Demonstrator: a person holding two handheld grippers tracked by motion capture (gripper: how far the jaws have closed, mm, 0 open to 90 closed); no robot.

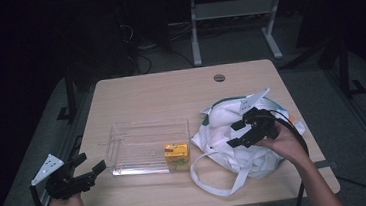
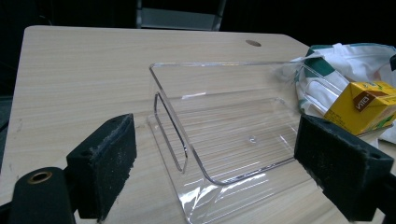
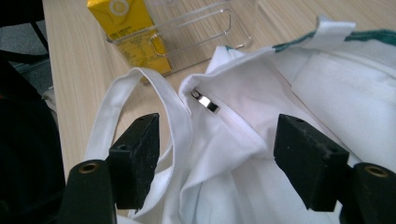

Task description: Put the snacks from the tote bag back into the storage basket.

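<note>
Two grippers are in play, and we hold both with jaws spread and nothing between them. Our right gripper [image 1: 251,127] hovers over the white tote bag [image 1: 235,143], which lies crumpled on the right side of the table [image 1: 170,91]; in the right gripper view its jaws straddle the folded cloth near the bag's mouth, where a small metal clasp [image 3: 204,101] glints beside the loose white strap [image 3: 140,100]. Our left gripper [image 1: 79,175] waits at the near left edge, pointed at the clear plastic bin [image 1: 147,146]. One yellow juice carton [image 1: 177,154] stands upright in the bin's right end, close to the bag.

We judge the work to be unpacking the bag into the bin, with the right gripper about to reach into the cloth. What worries us is the fabric: closing here would likely pinch only folds or the strap, and lifting then drags the whole bag, which could shove the bin or tip the carton. Whatever remains inside is hidden under the cloth, so we would be grasping blind. With the left gripper apart from the bin, nothing steadies it.
</note>
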